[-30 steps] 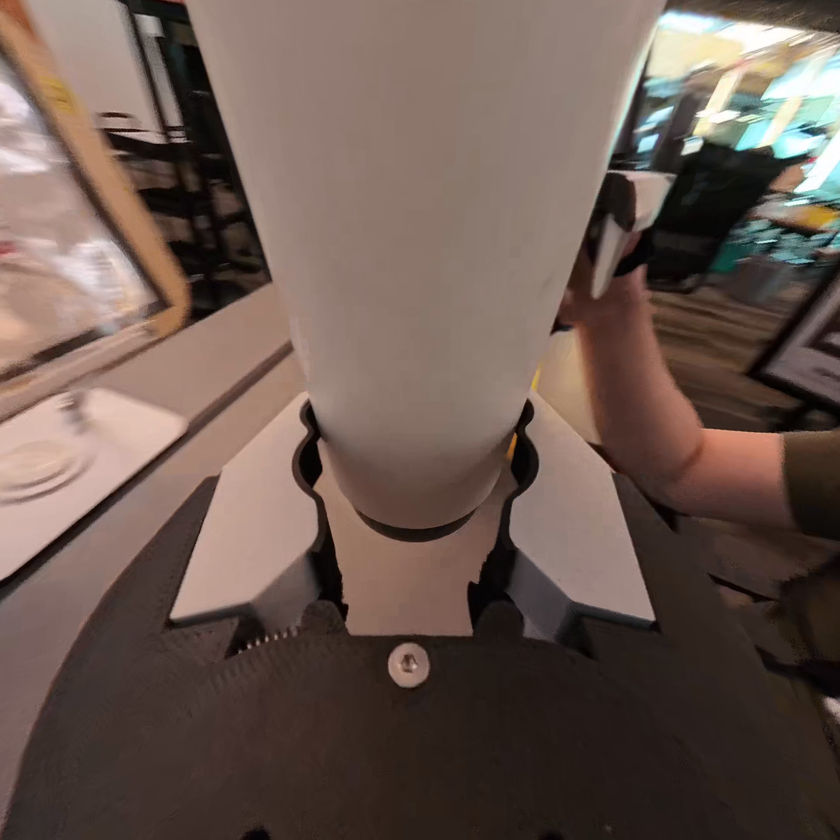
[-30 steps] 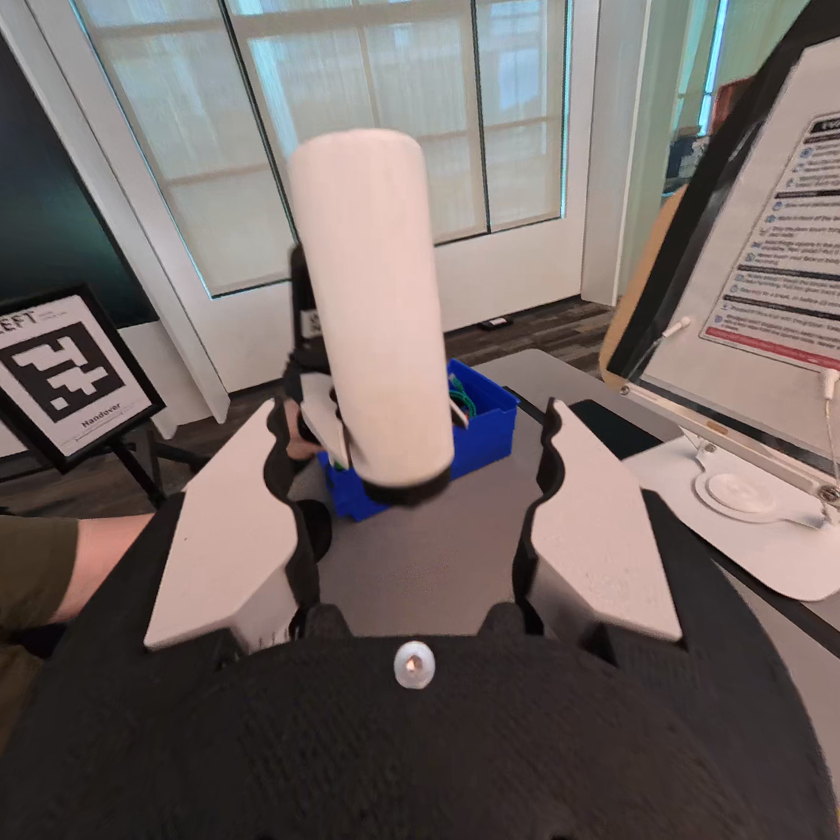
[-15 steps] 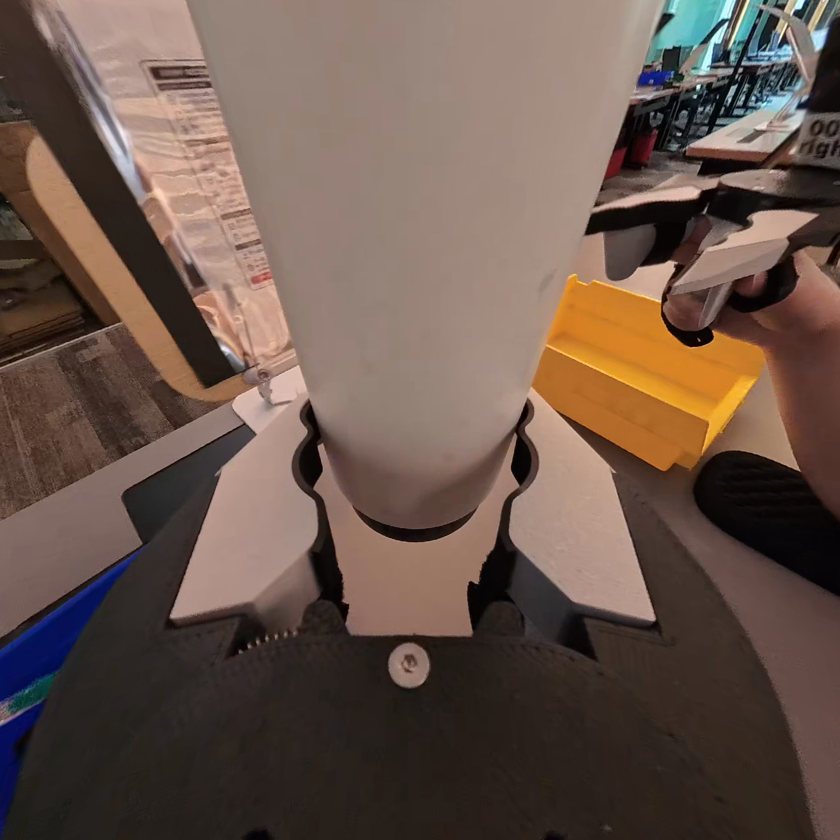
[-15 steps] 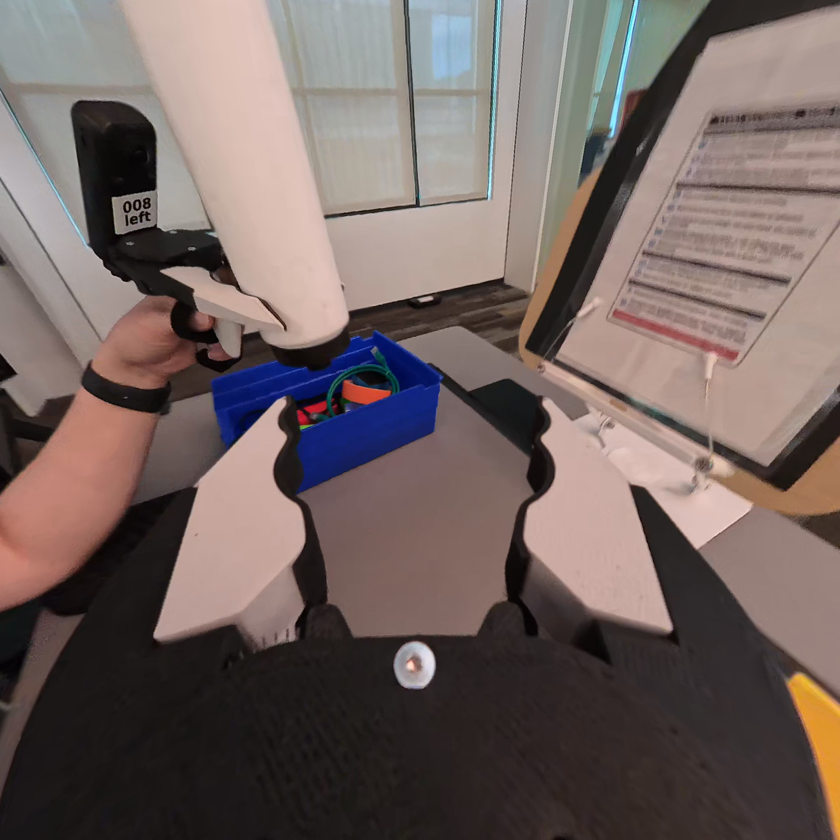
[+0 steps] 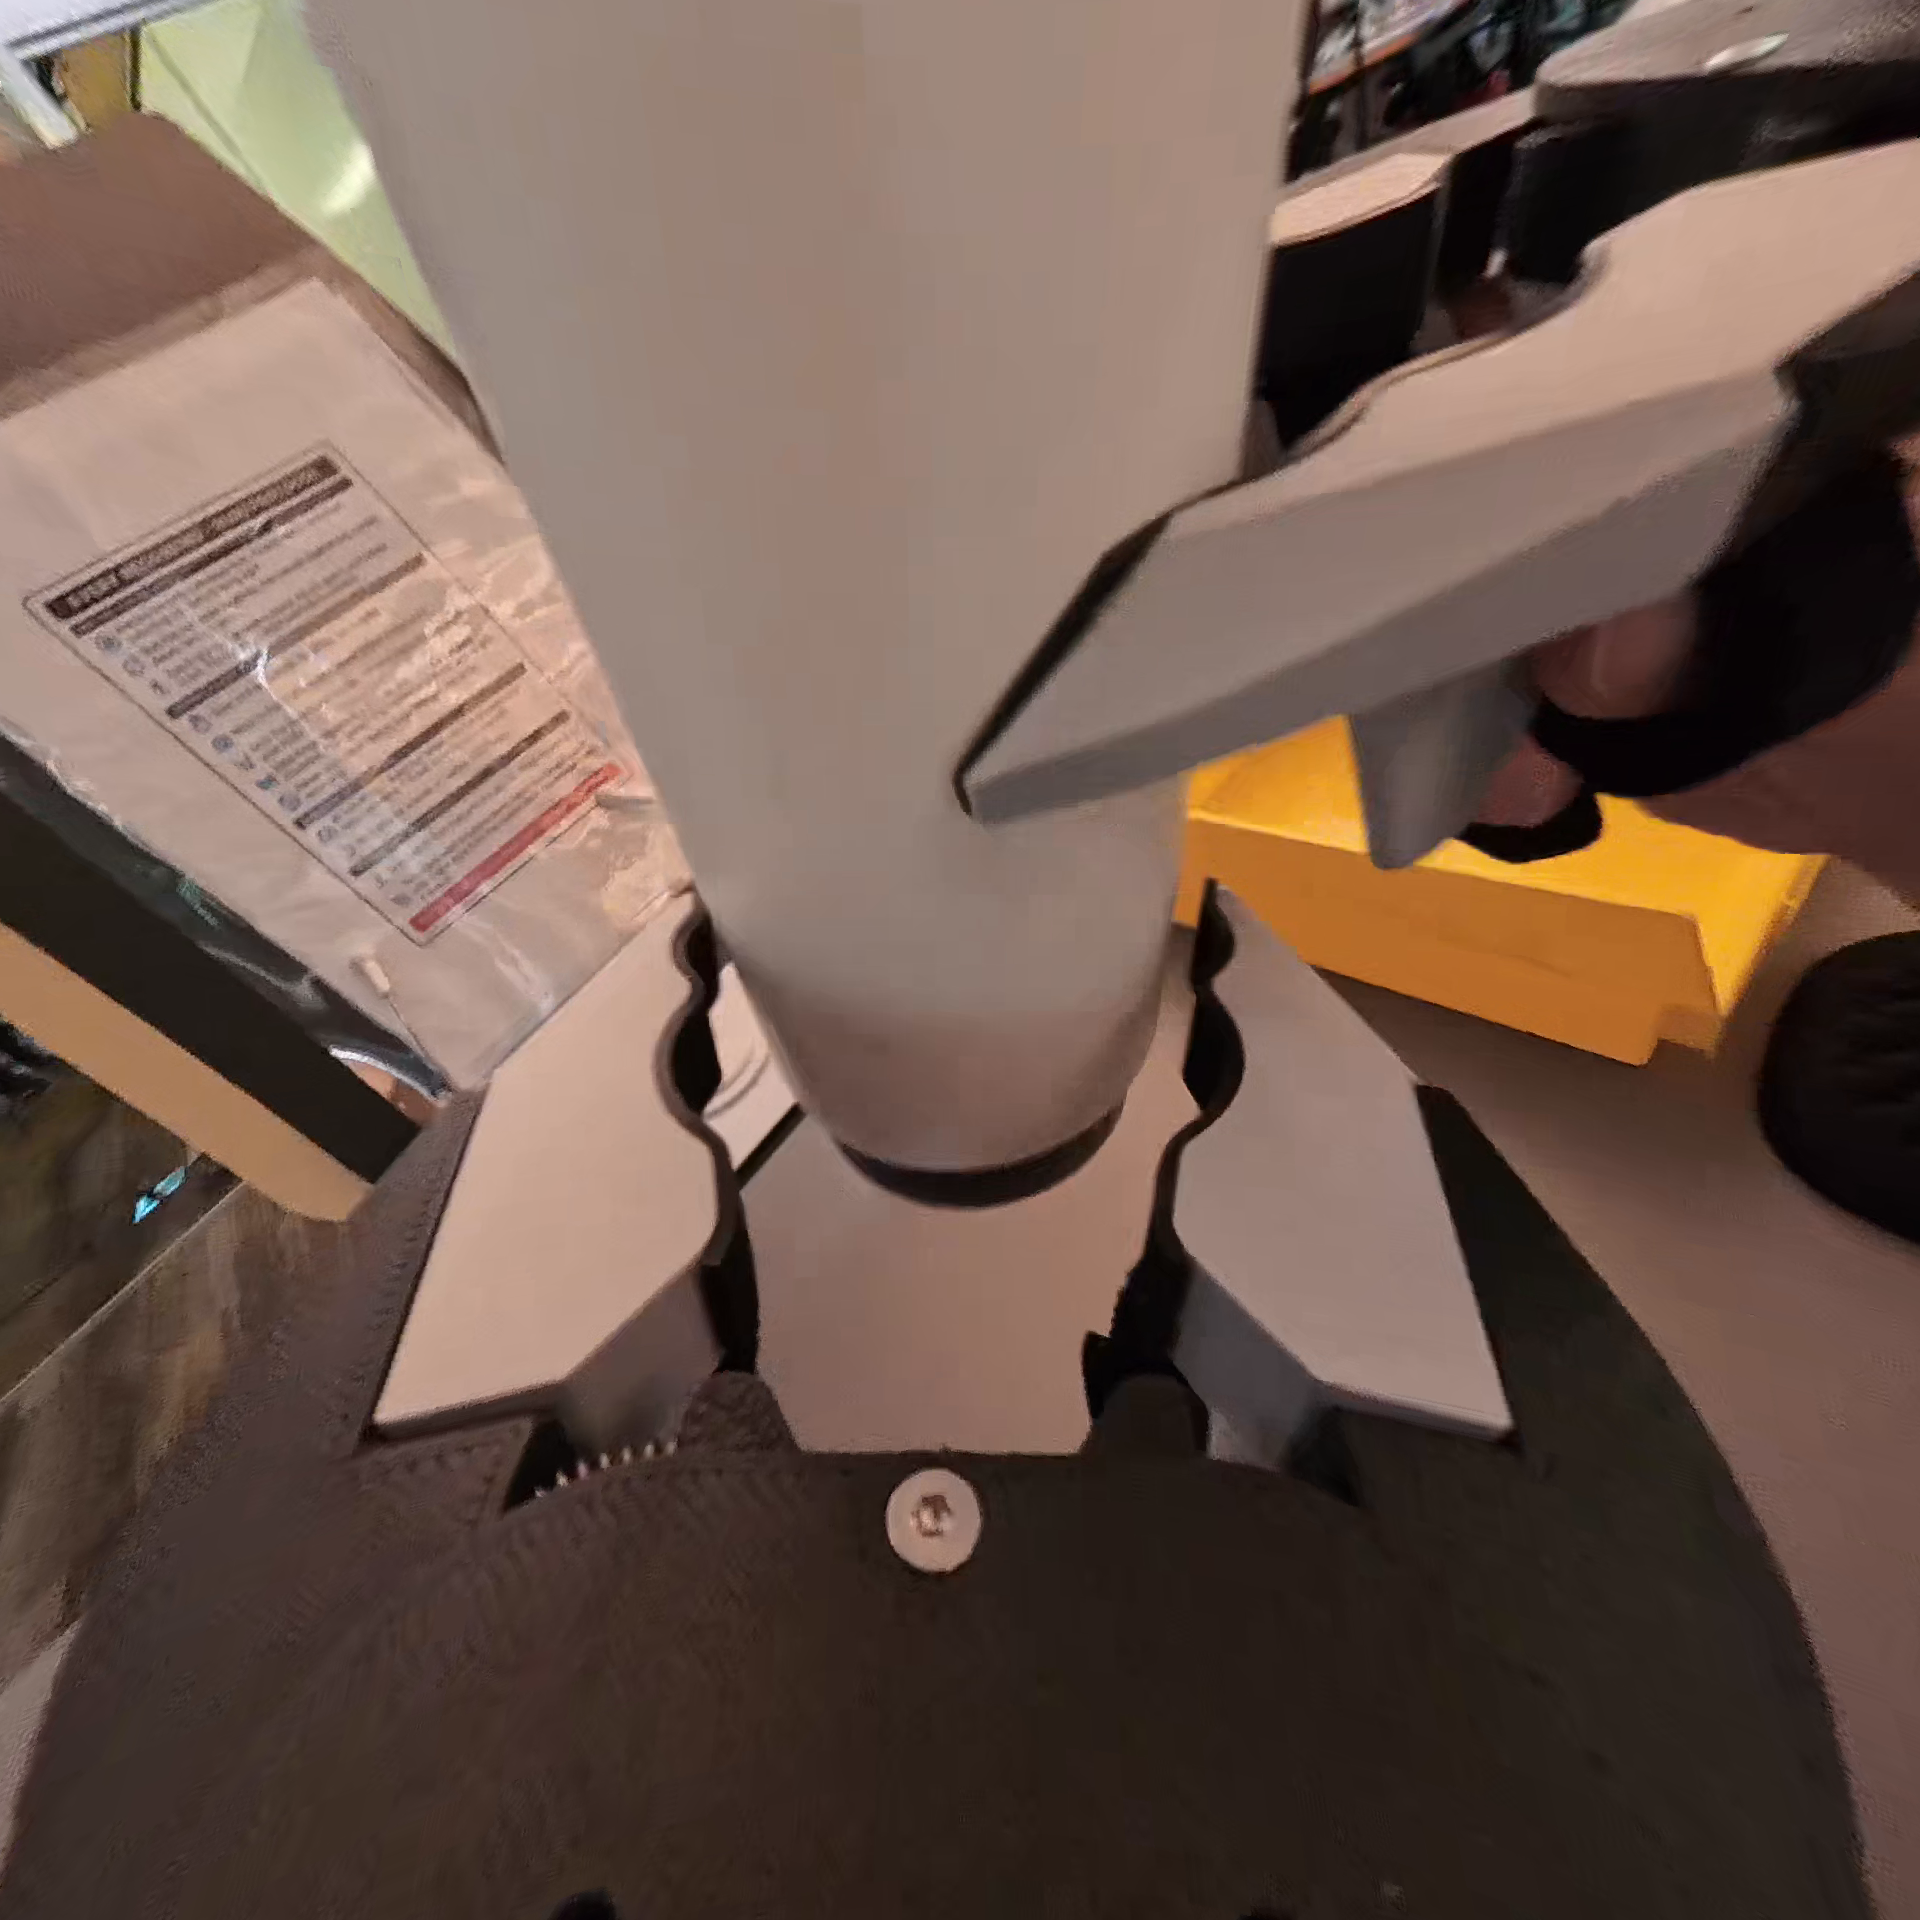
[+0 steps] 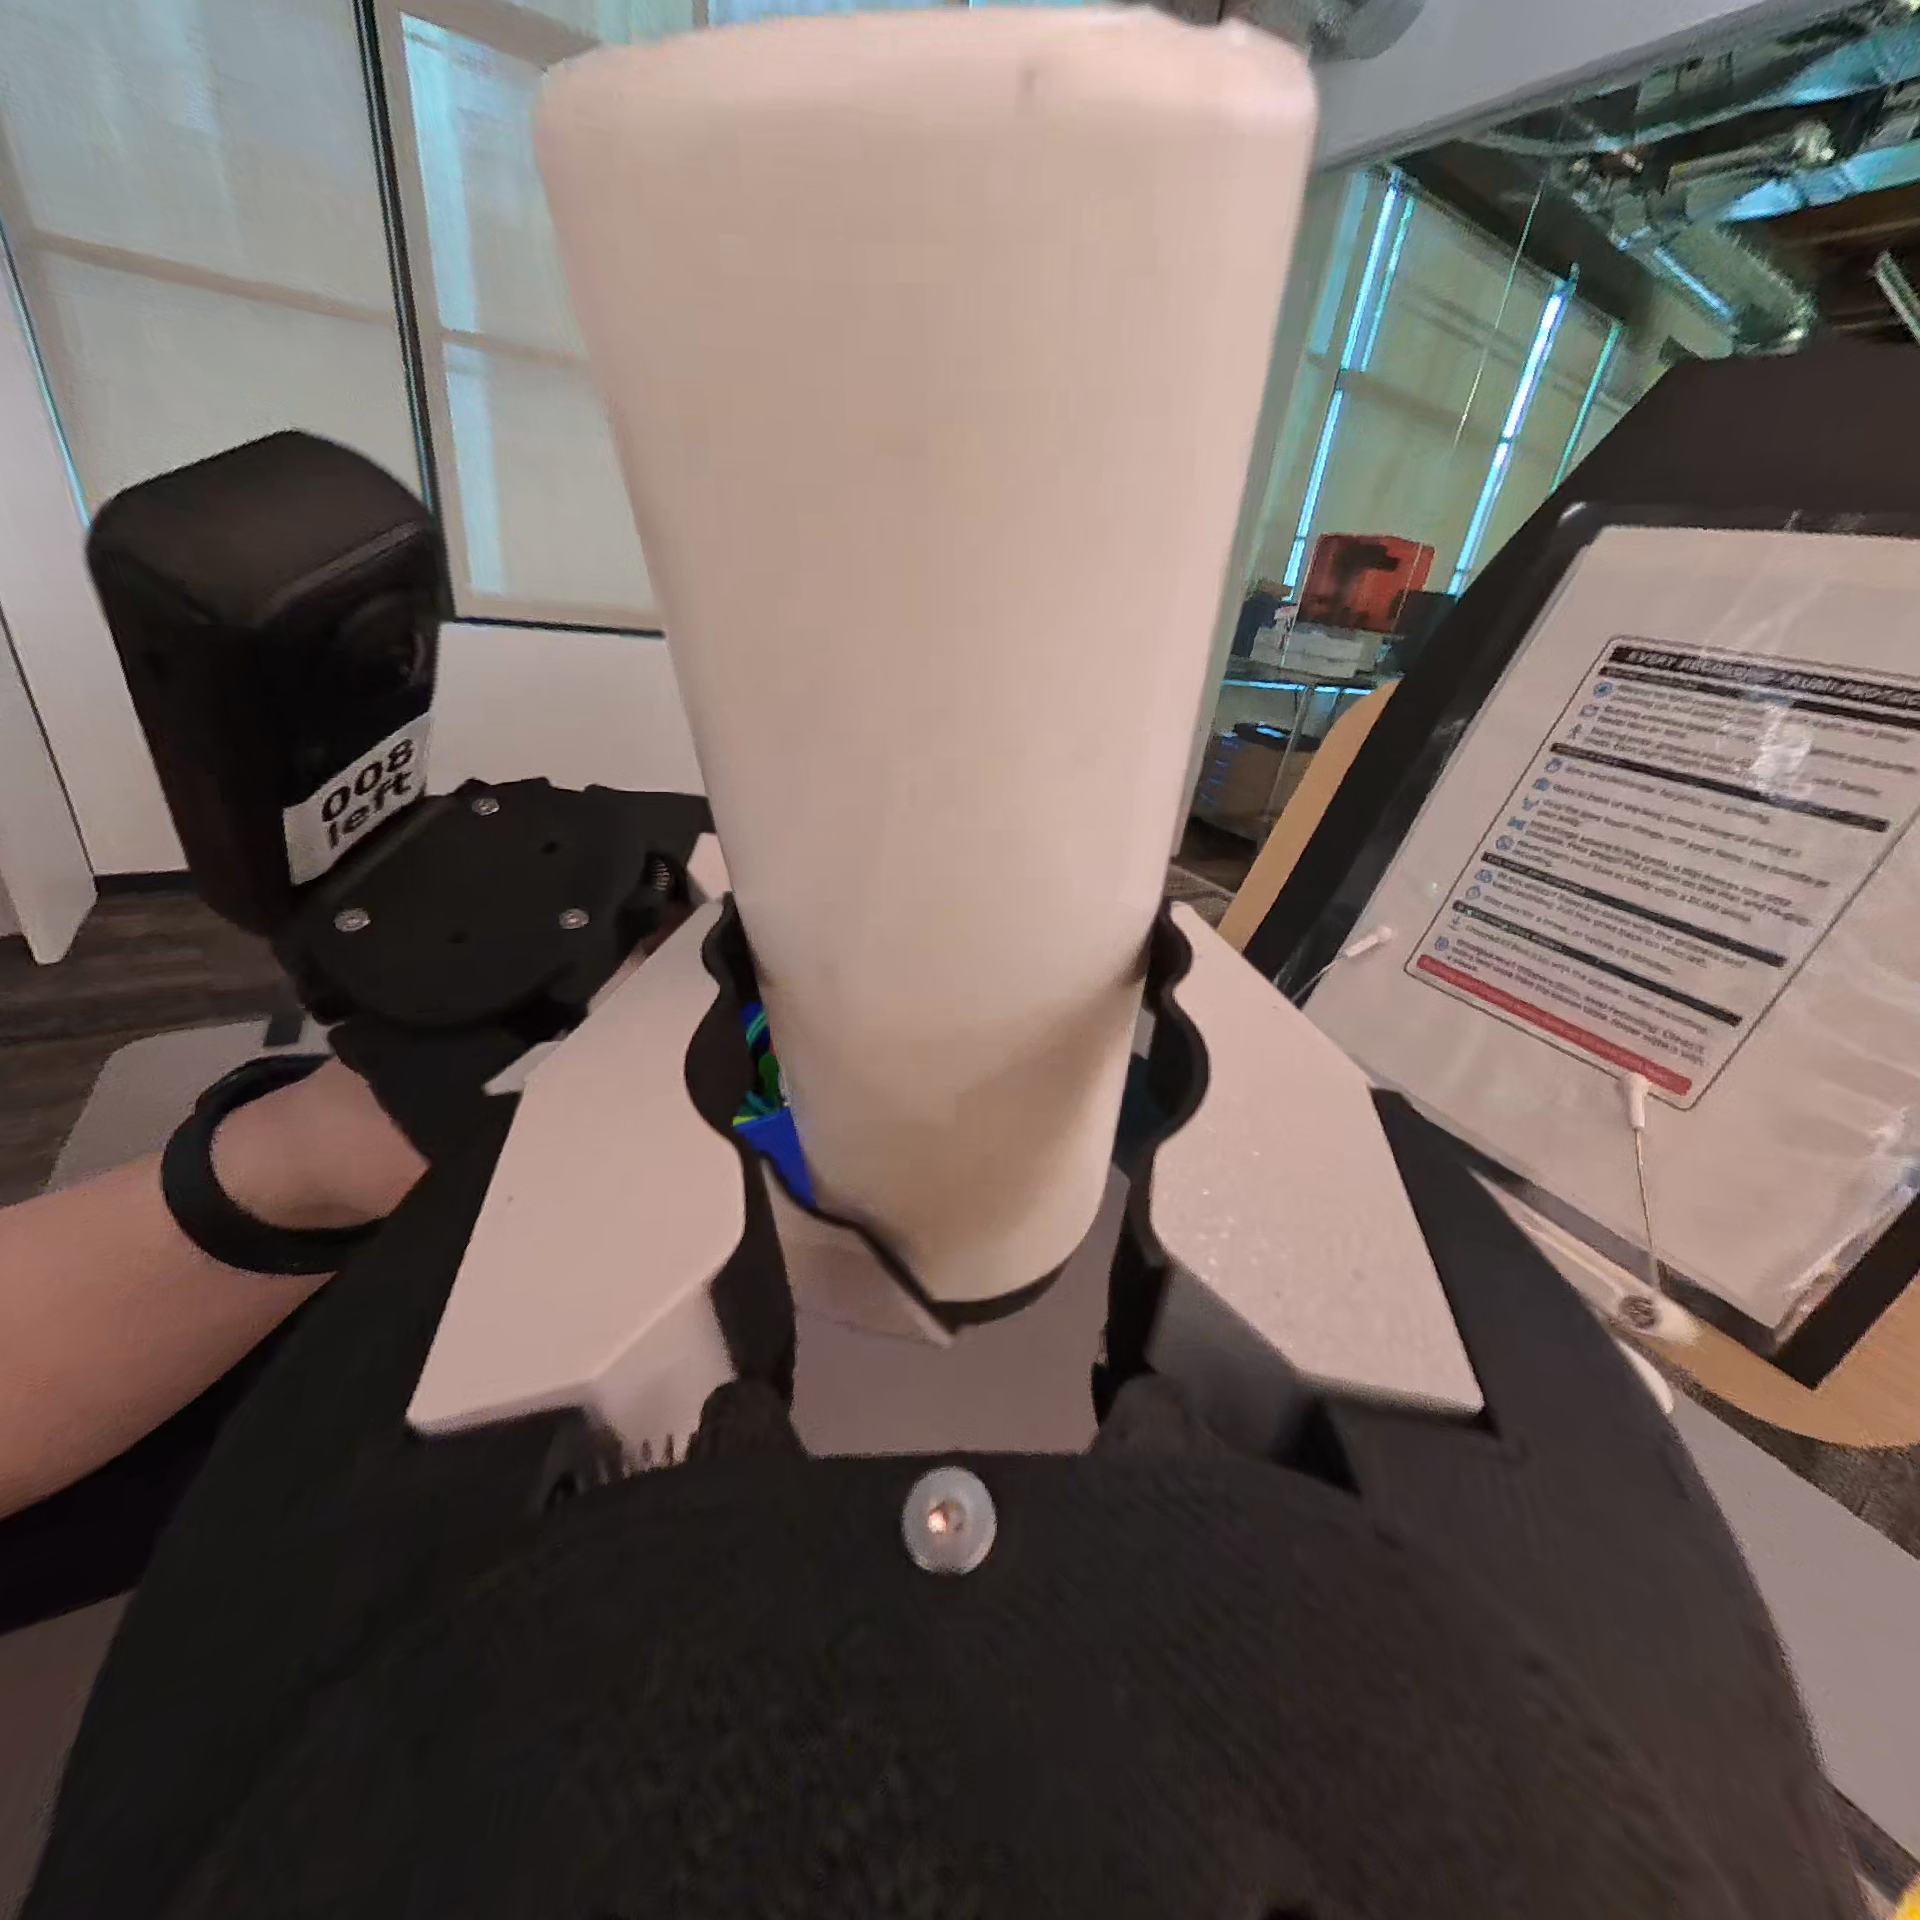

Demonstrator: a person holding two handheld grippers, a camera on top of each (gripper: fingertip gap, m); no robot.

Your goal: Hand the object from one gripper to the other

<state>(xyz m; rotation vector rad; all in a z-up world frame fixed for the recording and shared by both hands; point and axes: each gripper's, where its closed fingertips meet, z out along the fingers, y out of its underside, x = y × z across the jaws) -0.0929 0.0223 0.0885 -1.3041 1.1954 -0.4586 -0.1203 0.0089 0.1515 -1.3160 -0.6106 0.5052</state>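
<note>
Right wrist view, against half a second earlier: right gripper moved in from wide-open and apart, closed around smooth white plastic cylinder, base clamped between left gripper fingers, both gripping, transfer awaiting only left's release.
</note>
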